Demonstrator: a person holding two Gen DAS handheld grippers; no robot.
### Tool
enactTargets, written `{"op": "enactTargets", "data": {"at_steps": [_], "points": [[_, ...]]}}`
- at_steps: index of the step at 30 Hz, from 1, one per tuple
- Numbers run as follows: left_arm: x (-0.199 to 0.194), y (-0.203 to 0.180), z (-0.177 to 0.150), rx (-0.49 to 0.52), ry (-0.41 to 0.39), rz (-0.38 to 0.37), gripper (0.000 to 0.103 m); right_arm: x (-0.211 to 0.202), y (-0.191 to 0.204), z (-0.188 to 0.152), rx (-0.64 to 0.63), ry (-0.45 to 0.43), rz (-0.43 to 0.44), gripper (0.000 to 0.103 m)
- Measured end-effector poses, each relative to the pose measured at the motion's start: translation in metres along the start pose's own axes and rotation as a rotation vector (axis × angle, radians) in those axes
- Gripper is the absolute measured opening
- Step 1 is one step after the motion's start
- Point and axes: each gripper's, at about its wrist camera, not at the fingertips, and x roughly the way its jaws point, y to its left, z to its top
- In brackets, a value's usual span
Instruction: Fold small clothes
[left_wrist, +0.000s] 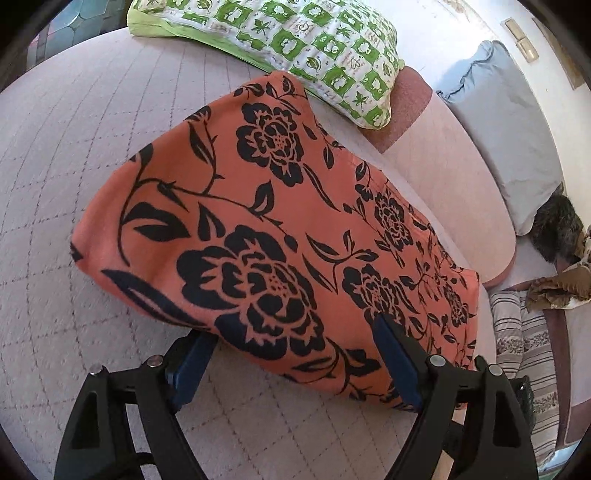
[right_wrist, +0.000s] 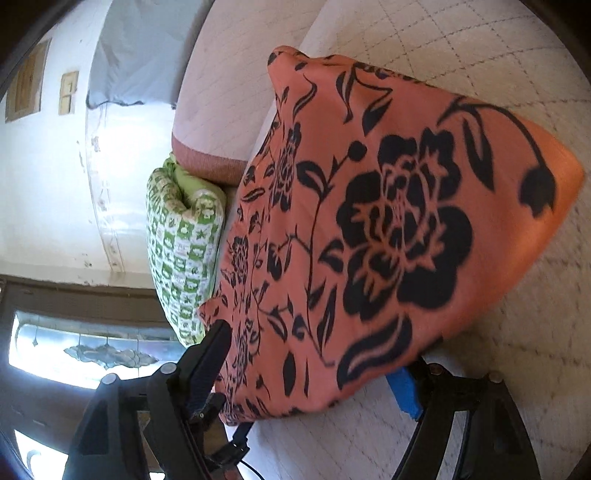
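On the quilted bed cover (left_wrist: 92, 155) an orange cloth (left_wrist: 266, 221) with a black flower print is seen, spread as a folded panel and partly raised off the surface at the near side. From the left wrist view, its far end is noted near a green-and-white checked pillow (left_wrist: 295, 48); whether the two touch cannot be told. A fold or hem line is seen running along the right part of the cloth.

The left gripper (left_wrist: 295, 339) is recorded with its jaws wide apart. The near edge of the cloth lies between them: the right finger (left_wrist: 395, 354), with its blue pad, is seen on top of the fabric, while the left finger (left_wrist: 192, 354) is mostly hidden under the draped edge. No clamping is seen.

From the right wrist view the same cloth (right_wrist: 388, 229) is seen, slightly blurred. The right gripper (right_wrist: 314, 373) is likewise recorded with jaws spread wide, one black finger (right_wrist: 214, 347) at the cloth's left edge and the other, with a blue pad (right_wrist: 404, 393), below its lower right edge. The cloth hangs over the gap between them; a firm hold is not shown.

Beyond the pillow (right_wrist: 181, 251), a grey-blue cushion (left_wrist: 509, 122) and a white wall (right_wrist: 44, 184) are noted.
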Motion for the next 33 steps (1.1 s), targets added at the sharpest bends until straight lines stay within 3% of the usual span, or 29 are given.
{"op": "enactTargets", "data": {"at_steps": [7,10,11,12,15,19,21,22,28,29,32,33], "points": [[0.005,-0.005,-0.002,0.020,-0.006,0.005,0.094,0.003,0.001,0.000,-0.002,-0.008,-0.011,0.081],[0.001,-0.006,-0.004,0.048,-0.023,0.008,0.091,0.001,0.000,-0.001,-0.028,-0.024,-0.064,0.055],[0.001,-0.008,-0.006,0.078,-0.032,0.042,0.083,0.002,-0.002,0.000,-0.036,-0.027,-0.086,0.040],[0.002,-0.009,-0.006,0.101,-0.040,0.070,0.074,0.002,-0.004,0.000,-0.044,-0.030,-0.110,0.031],[0.001,-0.008,-0.006,0.117,-0.057,0.075,0.067,0.002,-0.002,-0.001,-0.081,-0.037,-0.121,0.030],[0.001,-0.003,-0.003,0.089,-0.045,0.047,0.069,0.001,-0.004,-0.003,-0.111,-0.041,-0.116,0.030],[0.006,-0.001,-0.002,0.064,-0.013,0.010,0.090,-0.001,-0.007,-0.004,-0.110,-0.041,-0.101,0.030],[0.007,-0.003,-0.003,0.065,-0.011,-0.002,0.092,-0.001,-0.008,-0.004,-0.107,-0.038,-0.091,0.030],[0.010,-0.015,-0.007,0.133,0.002,0.034,0.094,-0.008,-0.014,-0.009,-0.073,-0.032,-0.072,0.033],[0.010,-0.014,-0.006,0.117,0.004,0.022,0.094,-0.008,-0.012,-0.009,-0.070,-0.031,-0.076,0.038],[0.007,-0.005,-0.002,0.040,-0.001,-0.025,0.094,-0.008,-0.001,-0.010,-0.069,-0.031,-0.058,0.068],[0.007,-0.004,-0.001,0.019,-0.004,-0.034,0.094,-0.006,0.003,-0.010,-0.072,-0.035,-0.067,0.074]]}}
